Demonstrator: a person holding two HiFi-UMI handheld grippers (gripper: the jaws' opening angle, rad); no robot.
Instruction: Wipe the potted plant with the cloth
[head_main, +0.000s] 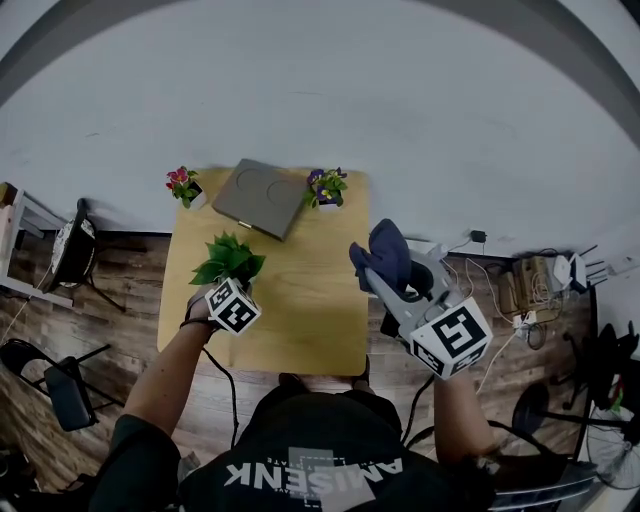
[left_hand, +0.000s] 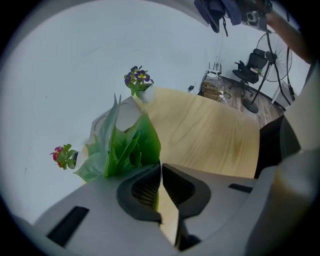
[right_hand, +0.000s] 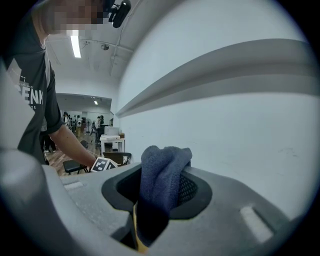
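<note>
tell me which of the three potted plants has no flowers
The leafy green plant by the left gripper: only leaves. The red-flowered plant and the purple-flowered plant, at the table's far corners, both bloom.

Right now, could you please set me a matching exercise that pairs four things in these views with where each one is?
Things:
1. dark blue cloth
2. flat grey square board
3. small pot of red flowers
4. green leafy potted plant

Places:
A. far left corner of the wooden table
B. between the right gripper's fingers
C. right in front of the left gripper
D. far edge, beside the small pot of purple flowers

Pairs: 1-B, 2-D, 3-A, 4-C
</note>
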